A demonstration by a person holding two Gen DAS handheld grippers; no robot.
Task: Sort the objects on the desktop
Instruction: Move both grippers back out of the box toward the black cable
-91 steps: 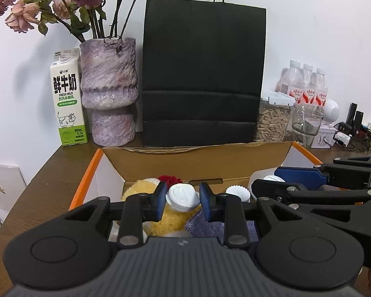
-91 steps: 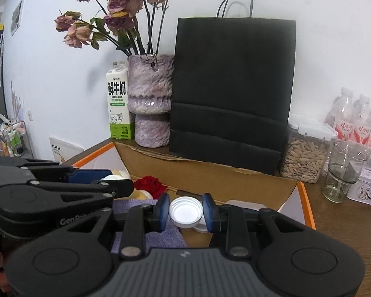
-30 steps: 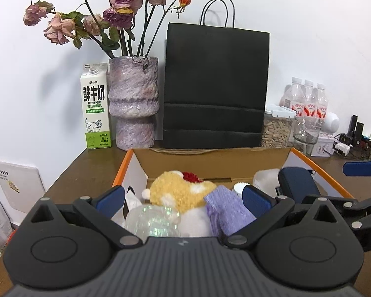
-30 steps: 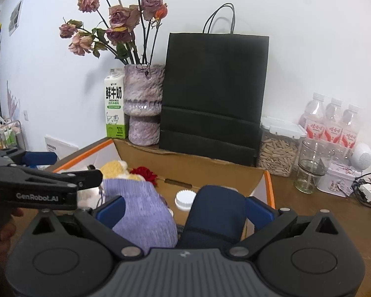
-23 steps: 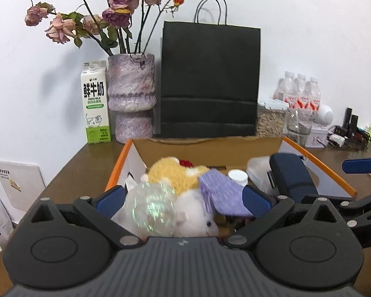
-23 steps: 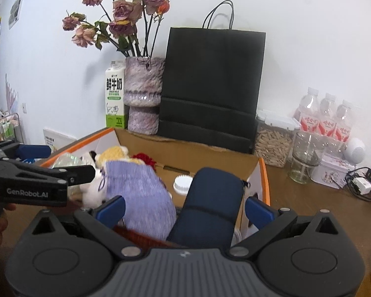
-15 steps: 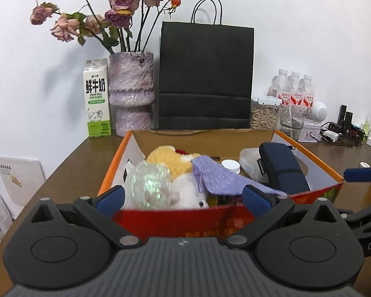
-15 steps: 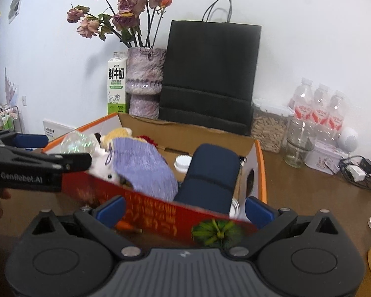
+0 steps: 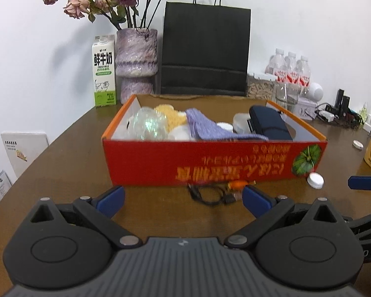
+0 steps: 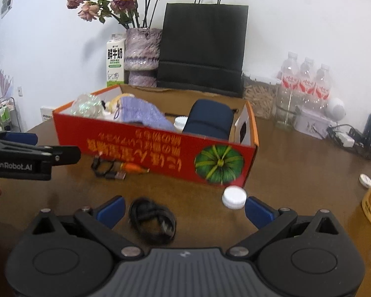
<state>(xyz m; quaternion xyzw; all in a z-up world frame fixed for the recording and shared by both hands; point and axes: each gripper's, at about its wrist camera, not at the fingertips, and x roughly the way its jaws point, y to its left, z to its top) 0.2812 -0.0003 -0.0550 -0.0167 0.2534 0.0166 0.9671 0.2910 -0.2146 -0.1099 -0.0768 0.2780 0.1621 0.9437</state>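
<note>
Left wrist view: left gripper (image 9: 183,199) spread wide, holding nothing, above the brown table (image 9: 61,163); the red box (image 9: 210,158) stands ahead, containing a purple pouch (image 9: 210,128), a navy case (image 9: 269,123) and a clear ball (image 9: 149,126); a black cable (image 9: 207,195) lies at its front wall.

Right wrist view: right gripper (image 10: 184,210) fully open, empty; a coiled black cord (image 10: 152,220) lies between its fingers; a white cap (image 10: 234,197) sits near the box's corner.

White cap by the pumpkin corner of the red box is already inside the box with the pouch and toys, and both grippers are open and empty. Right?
Not quite. The white cap lies on the table outside the red box, near its pumpkin corner, as the right wrist view shows. The left gripper and right gripper are open and empty.
</note>
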